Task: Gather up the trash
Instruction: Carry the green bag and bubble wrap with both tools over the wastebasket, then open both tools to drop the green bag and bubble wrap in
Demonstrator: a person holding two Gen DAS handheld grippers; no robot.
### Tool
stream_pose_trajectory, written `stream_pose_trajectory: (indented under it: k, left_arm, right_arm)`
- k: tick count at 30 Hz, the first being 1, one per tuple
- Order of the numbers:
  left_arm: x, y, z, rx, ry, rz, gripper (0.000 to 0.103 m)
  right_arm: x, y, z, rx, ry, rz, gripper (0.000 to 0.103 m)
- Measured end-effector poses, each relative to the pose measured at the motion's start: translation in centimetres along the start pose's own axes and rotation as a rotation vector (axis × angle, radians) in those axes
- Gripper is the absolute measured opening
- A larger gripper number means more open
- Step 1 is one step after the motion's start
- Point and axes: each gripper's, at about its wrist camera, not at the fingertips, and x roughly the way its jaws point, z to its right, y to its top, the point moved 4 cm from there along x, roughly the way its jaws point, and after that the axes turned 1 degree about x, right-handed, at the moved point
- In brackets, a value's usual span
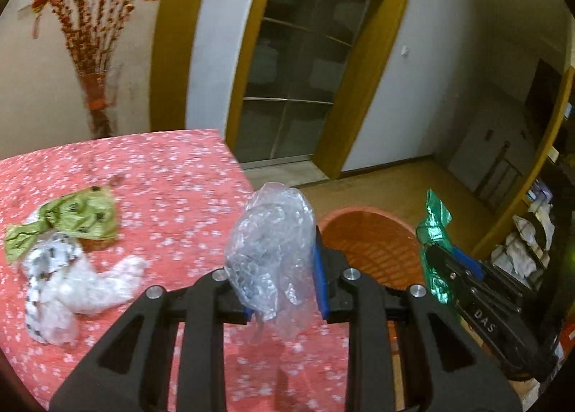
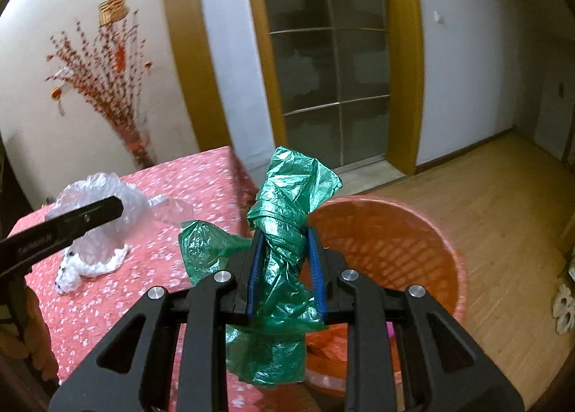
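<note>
Left wrist: green wrapper (image 1: 68, 216), white wad (image 1: 72, 290) on tablecloth (image 1: 172, 175).

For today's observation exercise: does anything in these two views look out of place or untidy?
Yes. Crumpled litter lies loose on the pink tablecloth: a green wrapper and white plastic scraps. The orange bin stands on the floor beside the table. Nothing looks spilled or broken.
</note>
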Motion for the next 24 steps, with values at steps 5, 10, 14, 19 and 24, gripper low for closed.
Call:
stream_pose_trajectory:
  k: [5,10,14,19,24]
  left_arm:
    - [1.2,-0.4,2.4,0.014,-0.044,-0.018,0.026]
    - [2.9,-0.9,4.8,0.034,-0.087,-0.043,0.026]
    - [4.5,-1.4,6.4,0.049,-0.116,-0.067,0.026]
    - [6.3,-2.0,7.6,0.054,-0.136,-0.099,0.026]
    - [8.1,-2.3,8.1,0.055,-0.153,-0.123,0.027]
  right_arm:
    - [-0.1,0.0,2.4,0.048,-0.041,0.003,0.024]
    - [0.3,-0.1,4.4,0.087,-0.070,-0.007,0.024]
    - [0.8,-0.3,5.5,0.106,-0.087,-0.014,0.024]
    - [1.4,-0.2,6.8,0.134,-0.100,-0.021,0.024]
    - [2.0,-0.1,8.0,0.168,-0.103,-0.028,0.024]
